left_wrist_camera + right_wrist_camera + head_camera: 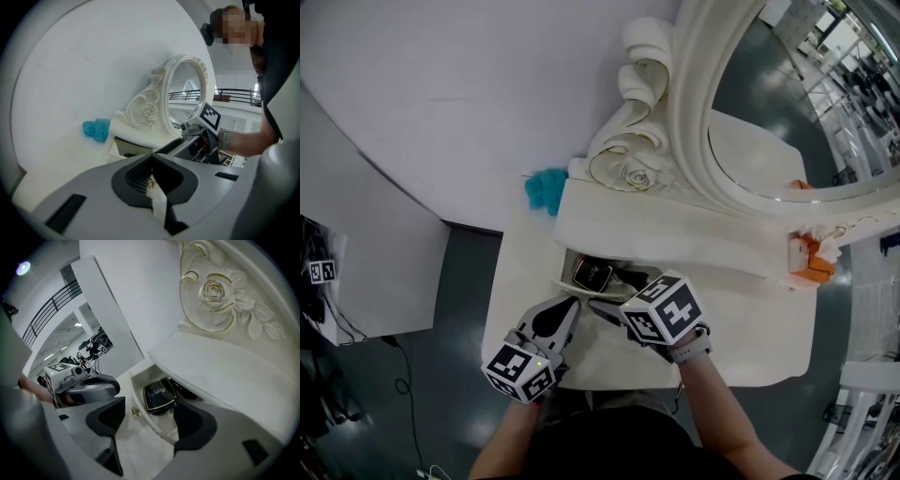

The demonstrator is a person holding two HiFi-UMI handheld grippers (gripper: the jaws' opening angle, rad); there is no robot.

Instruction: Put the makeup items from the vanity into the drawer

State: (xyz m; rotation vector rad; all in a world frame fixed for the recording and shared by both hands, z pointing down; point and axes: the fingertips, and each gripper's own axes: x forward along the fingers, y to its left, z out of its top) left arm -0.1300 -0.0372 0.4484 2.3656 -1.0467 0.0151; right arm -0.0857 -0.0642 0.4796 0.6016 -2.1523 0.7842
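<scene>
The vanity's small drawer (pixel 566 281) stands open under the raised shelf. A black compact with a gold rim (pixel 592 275) (pixel 158 395) lies inside it, with another dark item (pixel 188 393) behind, half hidden by the shelf. My right gripper (pixel 605 298) (pixel 150 407) is open. Its jaws straddle the drawer's front wall (pixel 157 427), with nothing between them. The drawer's little gold knob (pixel 136 412) sits by its left jaw. My left gripper (pixel 573 303) (pixel 151 157) is shut and empty, its tips just left of the knob (pixel 152 183).
A teal fluffy puff (pixel 546 190) (pixel 96 130) lies on the vanity top's back left. The carved oval mirror (pixel 703 122) rises behind the shelf. Orange and white items (pixel 811 259) sit at the shelf's right end. Grey floor surrounds the white vanity top (pixel 750 328).
</scene>
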